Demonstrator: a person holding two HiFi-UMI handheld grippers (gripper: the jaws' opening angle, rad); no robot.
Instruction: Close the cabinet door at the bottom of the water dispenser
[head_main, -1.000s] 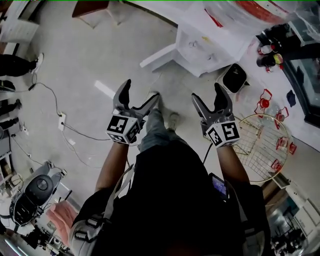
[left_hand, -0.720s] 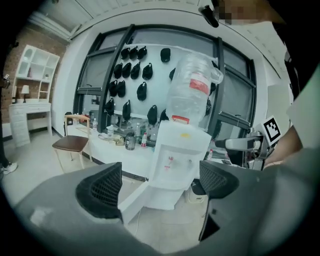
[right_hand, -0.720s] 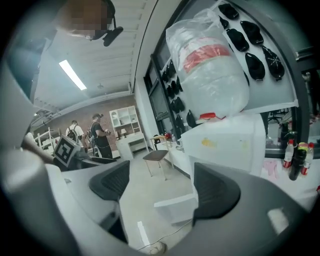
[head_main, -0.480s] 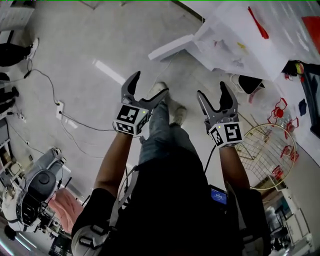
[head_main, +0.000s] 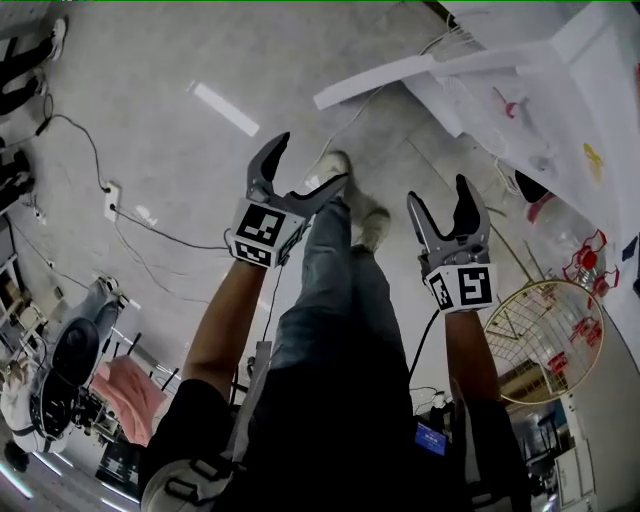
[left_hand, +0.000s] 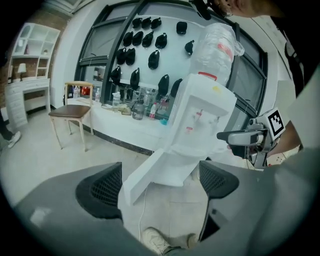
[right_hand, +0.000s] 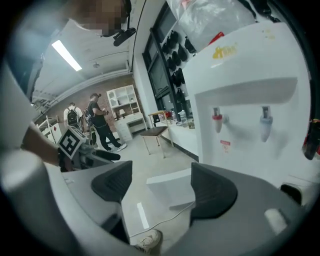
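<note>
**Cabinet door hanging open, both grippers clear of it**

Head view: the left gripper (head_main: 312, 165) and the right gripper (head_main: 440, 195) were held side by side over grey floor (head_main: 150, 90). Each had its jaws spread wide with nothing between them. The right jaws had just been closing a little, yet were wide apart. The cabinet door (head_main: 385, 78) stuck out leftward from the base of the white water dispenser (head_main: 545, 80) at the far right. Its free edge ended over bare floor, and neither gripper touched it. The person's shoes (head_main: 372, 225) stood between the grippers and the door. A round wire rack (head_main: 545, 340) lay on the floor at the near right, beside the right arm.

Left gripper view: the door swung out from the dispenser's foot and showed between the wide jaws, well beyond them. Its free edge pointed to the near left. Left of that edge the floor lay open as far as a chair (left_hand: 72, 112) and a long worktop (left_hand: 125, 122) along the far wall. The right gripper showed at the right, beside the dispenser.

Right gripper view: the dispenser front, with its taps (right_hand: 217, 121), filled the right side. The door's white panel sat low between the parted jaws, apart from both. A thin cable (right_hand: 166, 219) trailed over the floor on the near side of it. To the left the floor was open up to the left gripper.
</note>
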